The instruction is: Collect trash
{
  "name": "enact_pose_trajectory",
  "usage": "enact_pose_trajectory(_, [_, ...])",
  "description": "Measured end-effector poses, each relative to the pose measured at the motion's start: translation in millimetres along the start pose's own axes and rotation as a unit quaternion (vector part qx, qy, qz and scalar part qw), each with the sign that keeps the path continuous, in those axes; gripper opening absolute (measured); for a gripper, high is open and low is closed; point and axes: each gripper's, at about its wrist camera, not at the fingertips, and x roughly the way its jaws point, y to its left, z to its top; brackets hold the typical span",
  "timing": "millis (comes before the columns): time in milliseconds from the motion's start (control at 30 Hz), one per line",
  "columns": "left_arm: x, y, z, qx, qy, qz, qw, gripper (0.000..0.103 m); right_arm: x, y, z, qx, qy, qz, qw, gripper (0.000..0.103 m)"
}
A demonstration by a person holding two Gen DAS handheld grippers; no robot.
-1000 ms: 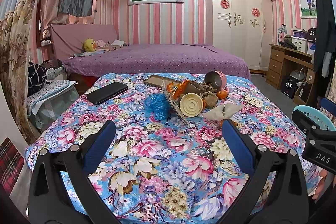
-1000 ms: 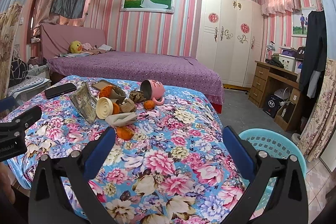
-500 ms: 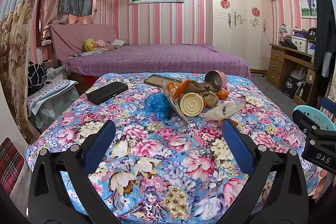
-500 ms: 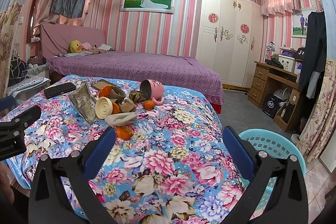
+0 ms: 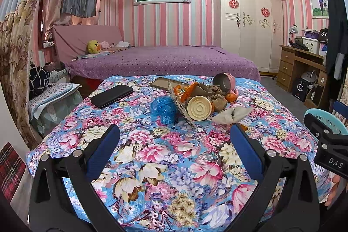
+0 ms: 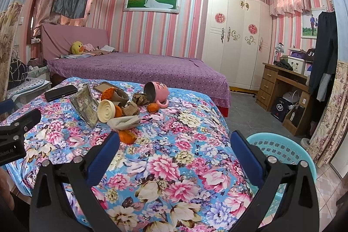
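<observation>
Both tools, left [image 5: 174, 145] and right [image 6: 174, 145], gape empty over the tabletop [image 5: 165, 158]. Trash pile [image 5: 200, 99] far centre. Left view only: blue bag [image 5: 162, 107]. Right view only: orange peel [image 6: 127, 136], basket [image 6: 280, 149] whole.

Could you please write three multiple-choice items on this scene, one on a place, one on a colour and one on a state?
1. Where is the laundry basket?
A. on the floor beside the table's right edge
B. on the bed
C. on the desk

2. What colour is the tipped mug?
A. green
B. pink
C. black

3. How are both grippers?
A. both open and empty
B. both shut on trash
C. one holding the mug

Key: 1 A, it stands on the tiles past the floral tablecloth. 2 B, its outside is pink. 3 A, left gripper and right gripper have jaws spread with nothing between.
</observation>
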Motion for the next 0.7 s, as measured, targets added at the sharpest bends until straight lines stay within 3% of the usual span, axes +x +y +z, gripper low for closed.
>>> enact_pose_trajectory(700, [-0.2,-0.3,-0.1,0.001,0.0,0.0,1.0,0.098,-0.1,0.3,-0.4,-0.001,0.001,-0.001,1.0,0.099])
